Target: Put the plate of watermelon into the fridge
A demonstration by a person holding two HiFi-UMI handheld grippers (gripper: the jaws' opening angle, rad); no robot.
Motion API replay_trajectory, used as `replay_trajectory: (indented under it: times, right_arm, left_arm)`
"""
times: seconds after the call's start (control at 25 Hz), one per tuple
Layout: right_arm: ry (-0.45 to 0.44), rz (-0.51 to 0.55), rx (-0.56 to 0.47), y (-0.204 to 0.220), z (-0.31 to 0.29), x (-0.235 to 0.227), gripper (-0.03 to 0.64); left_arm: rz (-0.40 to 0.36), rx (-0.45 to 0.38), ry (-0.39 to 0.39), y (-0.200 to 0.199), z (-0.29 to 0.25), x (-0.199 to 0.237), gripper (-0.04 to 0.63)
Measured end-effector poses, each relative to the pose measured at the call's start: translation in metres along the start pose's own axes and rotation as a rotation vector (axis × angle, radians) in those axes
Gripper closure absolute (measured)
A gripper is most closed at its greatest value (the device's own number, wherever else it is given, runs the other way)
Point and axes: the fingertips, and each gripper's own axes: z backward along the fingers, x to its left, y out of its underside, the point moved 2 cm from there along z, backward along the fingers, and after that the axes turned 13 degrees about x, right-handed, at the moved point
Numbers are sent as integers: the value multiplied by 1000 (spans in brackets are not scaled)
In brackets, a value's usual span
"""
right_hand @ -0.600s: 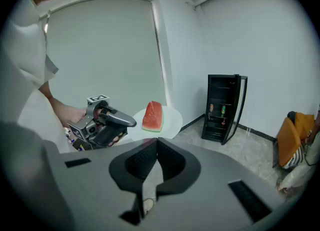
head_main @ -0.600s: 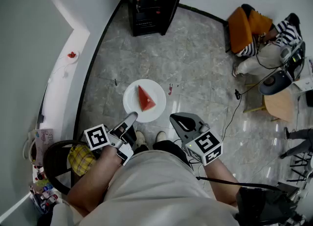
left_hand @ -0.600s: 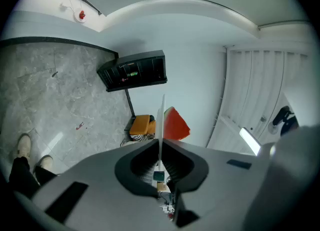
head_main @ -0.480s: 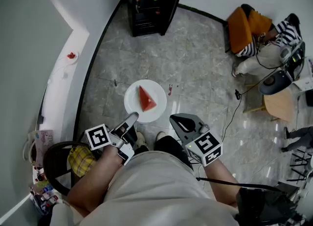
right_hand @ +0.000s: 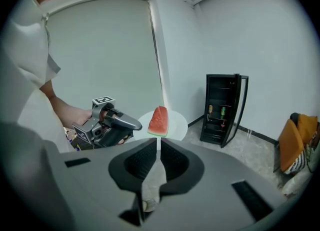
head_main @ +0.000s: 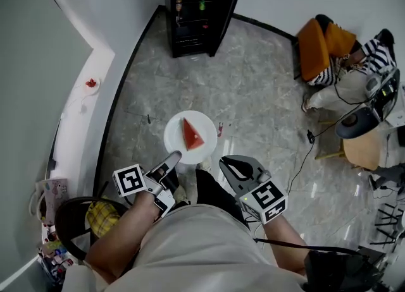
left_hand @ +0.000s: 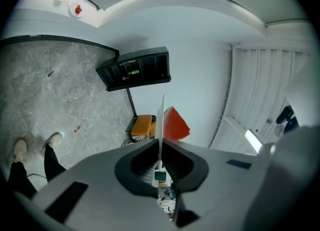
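plate point(head_main: 174, 140): white, round, aloft, level | watermelon point(head_main: 192, 134): red wedge on it | fridge point(head_main: 199, 6): black, against wall

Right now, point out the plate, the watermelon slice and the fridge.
plate point(head_main: 173, 138), head view, bare white left rim.
watermelon slice point(head_main: 192, 134), head view, red flesh.
fridge point(head_main: 196, 28), head view, its dark shelved front.

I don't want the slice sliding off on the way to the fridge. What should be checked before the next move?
1. Left gripper shut on the rim of the plate: ok.
2. Watermelon slice sitting on the plate, away from its edge: ok.
3. Fridge door open: ok, it looks swung aside.
4. Room for the plate on the shelves: cannot tell.
5. Right gripper empty, fingers together: ok.
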Motion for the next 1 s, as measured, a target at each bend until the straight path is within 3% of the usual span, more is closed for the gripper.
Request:
replay_trajectory:
  times: [0.6,1.0]
  right_arm:
    - [-62,170,-3,-86,-33,-215,537]
    - [-66,158,30,-143,-97,-300,528]
  left_arm:
    - [-43,-88,-29,-153,-166,-10,570]
    - [-59,-72,-33,-264,-240,-3,570]
